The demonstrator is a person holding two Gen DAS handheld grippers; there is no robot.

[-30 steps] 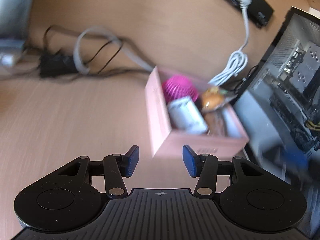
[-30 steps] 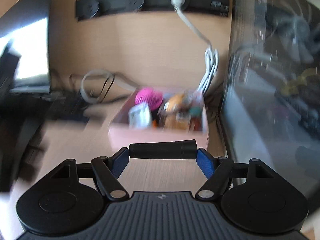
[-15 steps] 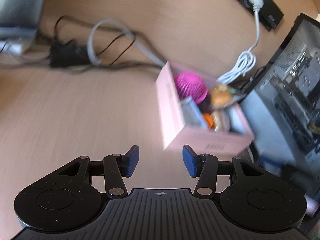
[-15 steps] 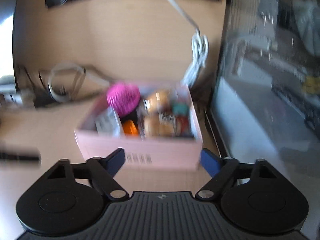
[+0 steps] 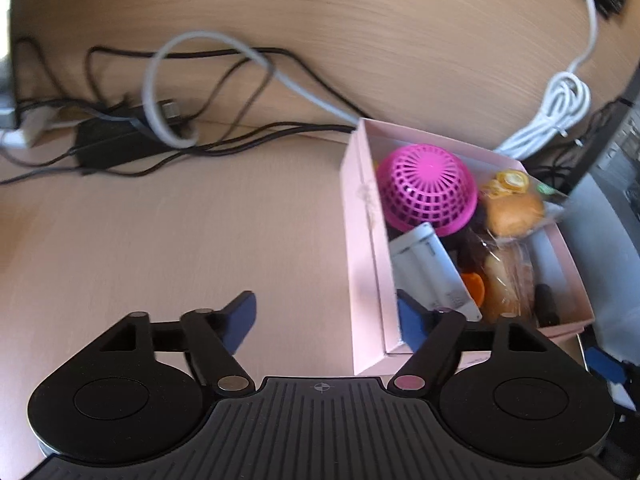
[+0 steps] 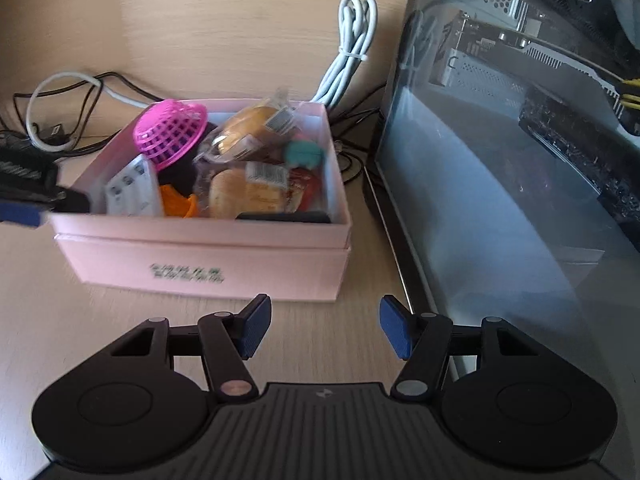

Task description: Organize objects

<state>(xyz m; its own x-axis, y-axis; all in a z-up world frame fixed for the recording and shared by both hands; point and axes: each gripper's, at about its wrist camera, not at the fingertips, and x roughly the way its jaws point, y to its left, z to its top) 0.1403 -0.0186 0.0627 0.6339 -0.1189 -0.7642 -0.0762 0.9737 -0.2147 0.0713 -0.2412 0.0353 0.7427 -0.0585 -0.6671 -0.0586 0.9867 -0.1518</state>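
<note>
Your left claw (image 5: pixel 326 320) spread wide, straddling pink box (image 5: pixel 366 264) wall | your right claw (image 6: pixel 323 330) spread, empty, just before box.

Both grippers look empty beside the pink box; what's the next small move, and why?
Probably close the left gripper on the pink box wall: its open fingers already straddle that left wall, one inside. The right gripper is open, short of the front.

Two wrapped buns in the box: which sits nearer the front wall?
The paler bun, beside the orange piece; the browner bun lies behind it, by the pink basket.
</note>
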